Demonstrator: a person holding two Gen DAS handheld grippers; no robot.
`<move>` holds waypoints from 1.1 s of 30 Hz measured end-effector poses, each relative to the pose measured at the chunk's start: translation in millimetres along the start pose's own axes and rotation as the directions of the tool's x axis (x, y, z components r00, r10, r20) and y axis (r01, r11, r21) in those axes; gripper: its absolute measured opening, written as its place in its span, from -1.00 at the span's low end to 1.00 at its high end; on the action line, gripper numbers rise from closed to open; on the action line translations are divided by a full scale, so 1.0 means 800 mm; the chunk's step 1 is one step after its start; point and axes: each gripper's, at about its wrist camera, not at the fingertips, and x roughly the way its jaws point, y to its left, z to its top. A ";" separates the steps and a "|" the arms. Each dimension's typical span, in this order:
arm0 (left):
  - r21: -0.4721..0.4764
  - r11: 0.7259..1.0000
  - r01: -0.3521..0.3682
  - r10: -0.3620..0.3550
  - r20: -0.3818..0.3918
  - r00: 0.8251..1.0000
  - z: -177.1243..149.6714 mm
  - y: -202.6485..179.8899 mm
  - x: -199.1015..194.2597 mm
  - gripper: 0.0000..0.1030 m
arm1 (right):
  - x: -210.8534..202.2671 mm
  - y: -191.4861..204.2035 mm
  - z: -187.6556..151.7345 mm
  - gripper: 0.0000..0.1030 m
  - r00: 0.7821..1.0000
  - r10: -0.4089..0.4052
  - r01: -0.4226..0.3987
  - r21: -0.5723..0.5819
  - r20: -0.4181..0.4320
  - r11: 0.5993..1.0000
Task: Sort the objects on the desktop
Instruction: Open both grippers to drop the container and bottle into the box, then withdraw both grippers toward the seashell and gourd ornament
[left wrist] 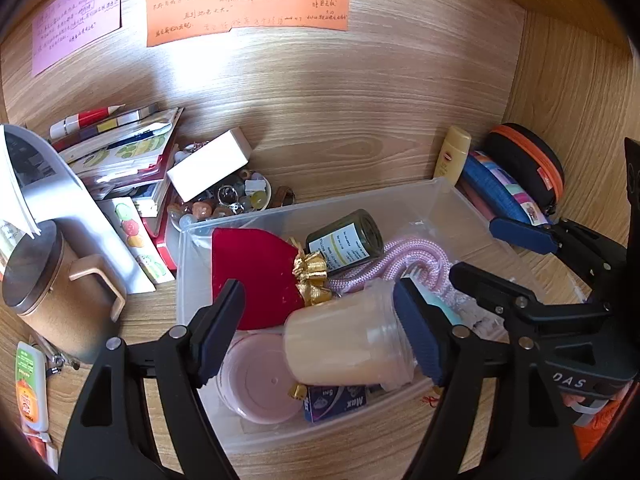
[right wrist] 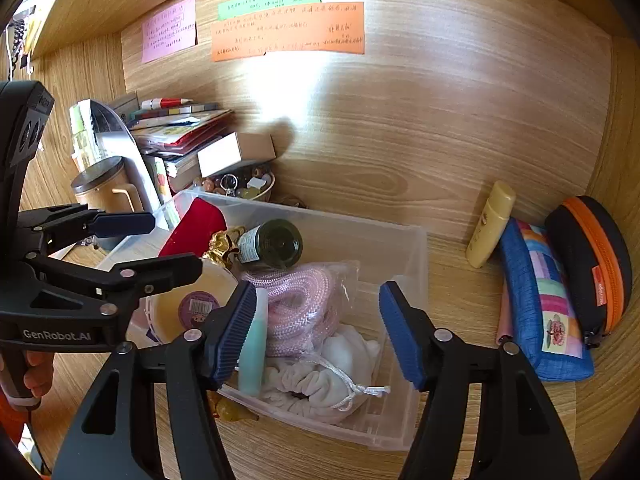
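Observation:
A clear plastic bin (left wrist: 192, 320) (right wrist: 404, 412) sits on the wooden desk. It holds a red velvet pouch (left wrist: 252, 272), a dark green jar (left wrist: 348, 240) (right wrist: 276, 242), a pink rope (right wrist: 300, 304), a white drawstring bag (right wrist: 336, 372), a pink lid (left wrist: 256, 380) and a small blue box (left wrist: 336, 402). My left gripper (left wrist: 316, 332) is open above the bin, its fingers on either side of a beige plastic jar (left wrist: 344, 344) lying on its side, with a gap at the left finger. My right gripper (right wrist: 318, 336) is open and empty over the bin's right half.
Left of the bin are a cork-sided mug (left wrist: 52, 300), stacked books (left wrist: 120, 160), a white box (left wrist: 210, 168) and a bowl of beads (left wrist: 224, 200). Right of it lie a yellow bottle (right wrist: 490, 224), a blue pencil case (right wrist: 544, 304) and a black-orange case (right wrist: 592, 264). Notes hang on the back wall.

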 end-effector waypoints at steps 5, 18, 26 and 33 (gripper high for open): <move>-0.003 1.000 -0.014 0.014 0.010 1.000 -0.005 0.004 -0.014 0.64 | -0.014 0.003 0.003 0.49 0.999 -0.030 0.030 -0.011 0.017 0.999; 0.012 0.999 -0.045 0.045 0.031 0.999 -0.036 0.008 -0.060 0.86 | -0.044 0.008 -0.007 0.68 0.999 -0.052 0.051 0.018 0.013 0.999; -0.010 0.999 -0.054 0.054 0.012 0.998 -0.065 0.021 -0.075 0.86 | -0.062 0.030 -0.017 0.69 0.997 -0.071 0.071 -0.011 0.013 0.997; 0.002 0.999 -0.050 0.050 -0.011 0.999 -0.095 0.023 -0.082 0.86 | -0.065 0.053 -0.031 0.69 0.996 -0.085 0.084 -0.036 -0.003 0.996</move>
